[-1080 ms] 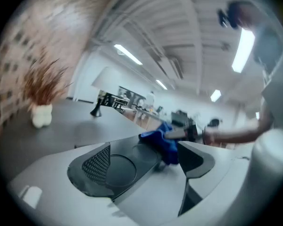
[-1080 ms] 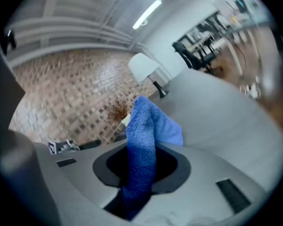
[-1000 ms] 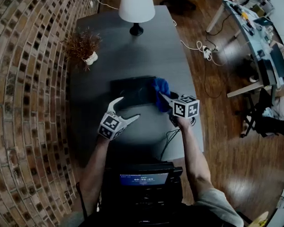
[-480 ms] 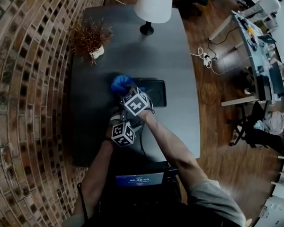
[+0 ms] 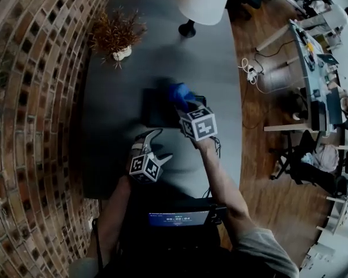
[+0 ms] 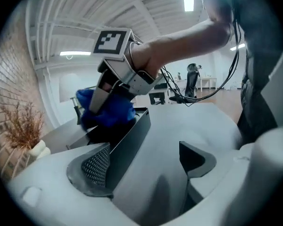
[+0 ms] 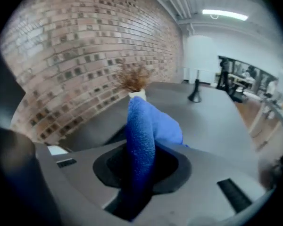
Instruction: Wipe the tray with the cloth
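The right hand-held gripper (image 5: 185, 110) is clenching the blue cloth (image 5: 181, 93) over the black tray (image 5: 156, 112), its jaws closing tight on a fold of the cloth (image 7: 141, 135) in the right gripper view. Half a second ago the cloth was lying at the tray's left end, with the right arm crossing over the left one. Now the cloth is sitting past the tray's middle, by its far edge, heading back toward the right end where it was a second ago.

The left hand-held gripper (image 5: 159, 145) is hovering at the tray's near left corner, released and gripping nothing. Half a second ago it was tucked under the right one, and now it is showing clear of it. Its jaws have just been opening a little wider. In the left gripper view the tray's near wall (image 6: 129, 142) is running between them, just beside the left pad (image 6: 96, 166), and no pad is pressing on it.

The tray is lying on the dark tabletop (image 5: 162, 51), with a potted dry plant (image 5: 117, 36) beyond the tray's far left corner and a white lamp (image 5: 204, 2) beyond its far side
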Tool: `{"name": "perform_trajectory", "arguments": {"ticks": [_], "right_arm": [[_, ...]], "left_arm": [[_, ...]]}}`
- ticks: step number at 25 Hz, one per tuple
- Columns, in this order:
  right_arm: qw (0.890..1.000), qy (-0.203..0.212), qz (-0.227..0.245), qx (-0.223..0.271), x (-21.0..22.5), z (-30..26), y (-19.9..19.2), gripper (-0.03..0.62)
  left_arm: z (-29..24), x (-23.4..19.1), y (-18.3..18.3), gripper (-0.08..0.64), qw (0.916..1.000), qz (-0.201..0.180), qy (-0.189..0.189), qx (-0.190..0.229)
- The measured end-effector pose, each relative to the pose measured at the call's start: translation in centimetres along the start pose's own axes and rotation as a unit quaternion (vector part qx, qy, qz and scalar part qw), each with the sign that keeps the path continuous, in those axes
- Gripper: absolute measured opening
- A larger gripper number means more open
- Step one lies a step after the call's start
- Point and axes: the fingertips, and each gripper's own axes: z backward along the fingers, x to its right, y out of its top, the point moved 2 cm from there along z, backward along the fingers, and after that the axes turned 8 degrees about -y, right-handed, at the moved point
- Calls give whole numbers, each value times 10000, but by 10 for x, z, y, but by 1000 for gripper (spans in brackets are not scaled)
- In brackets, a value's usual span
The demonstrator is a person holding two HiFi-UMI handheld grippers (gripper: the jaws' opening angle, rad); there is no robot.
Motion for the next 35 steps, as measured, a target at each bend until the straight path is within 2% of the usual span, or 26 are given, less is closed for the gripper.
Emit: {"name": "perform_trajectory", "arguments": {"ticks": [2,3,5,8,11,16,19,21,23,25,27,29,30,33,34,35], "right_arm": [[9959,886,175,98,-79,-9,8,98],[9938,1050,369,63,-106,-17,5,98],[9932,921,716,-29,-124,-29,-7,98],[9956,616,702,-98,-101,-27,-27,98],[9976,219,615,-248,-54,-12,-50,98],[9937,-771,172,-790,39,16,-77,98],[9914,-1064,51,-766,48,28,-69,98],[9955,-752,239,-522,16,26,-46,98],[9989,148,363,-275,-44,13,-26,98],[9946,931,392,-250,-94,-5,-28,98],[9933,1045,406,-293,-102,-14,-44,98],[9961,803,210,-295,-76,-7,-58,98],[9978,555,89,-364,-54,1,-64,98],[9952,-623,-77,-746,18,25,-80,98],[9929,-908,-65,-771,34,29,-78,97],[9929,-984,-61,-666,38,30,-68,98]], "left_arm": [[17,9,-8,457,9996,254,77,133],[24,15,-13,457,9992,374,101,136],[38,24,-25,457,9980,596,170,120],[59,31,-38,454,9945,985,330,157],[70,33,-45,453,9915,1220,408,210],[68,20,-35,453,9912,1232,408,259],[66,12,-26,453,9916,1176,432,315],[64,11,-18,453,9917,1142,442,387],[63,10,-12,453,9916,1131,453,439],[65,14,-11,453,9911,1163,463,448],[68,19,-13,453,9901,1217,507,479],[71,23,-18,453,9883,1322,554,515],[74,23,-21,453,9872,1405,572,489],[85,17,-25,453,9848,1563,658,388],[87,14,-26,453,9846,1570,673,379],[88,13,-27,453,9847,1563,675,381]]}}
